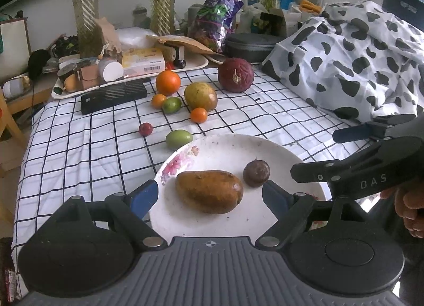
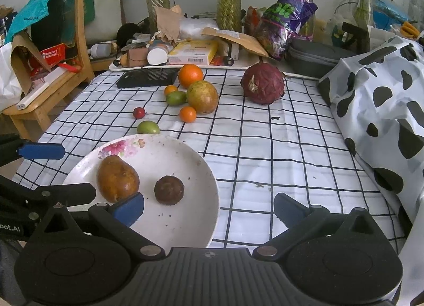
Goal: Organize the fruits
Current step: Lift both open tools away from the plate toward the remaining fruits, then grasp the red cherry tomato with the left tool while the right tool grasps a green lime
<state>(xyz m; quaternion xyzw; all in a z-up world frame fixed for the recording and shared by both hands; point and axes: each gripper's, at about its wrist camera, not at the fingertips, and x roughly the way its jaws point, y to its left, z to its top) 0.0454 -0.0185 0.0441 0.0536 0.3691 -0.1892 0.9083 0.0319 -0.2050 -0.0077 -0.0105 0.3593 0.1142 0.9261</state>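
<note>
On the white plate [image 1: 238, 147] lie a brown mango [image 1: 209, 191] and, to its right, a dark passion fruit [image 1: 256, 173]; left gripper [image 1: 209, 197] and right gripper [image 2: 209, 206] hover with jaws apart, empty

The left tongs [image 1: 209, 197] gape wide above the near edge of a white plate [image 1: 225, 147], with a brown pear [image 1: 209, 191] lying between their blue tips. A dark passion fruit [image 1: 256, 173] sits at the pear's 2 o'clock. The right tongs [image 1: 326, 155] reach in from 3 o'clock, also spread apart. Toward 12 o'clock, on the checked table [image 1: 79, 152], lie an orange [image 1: 168, 82] and a mango [image 1: 200, 96].
</note>
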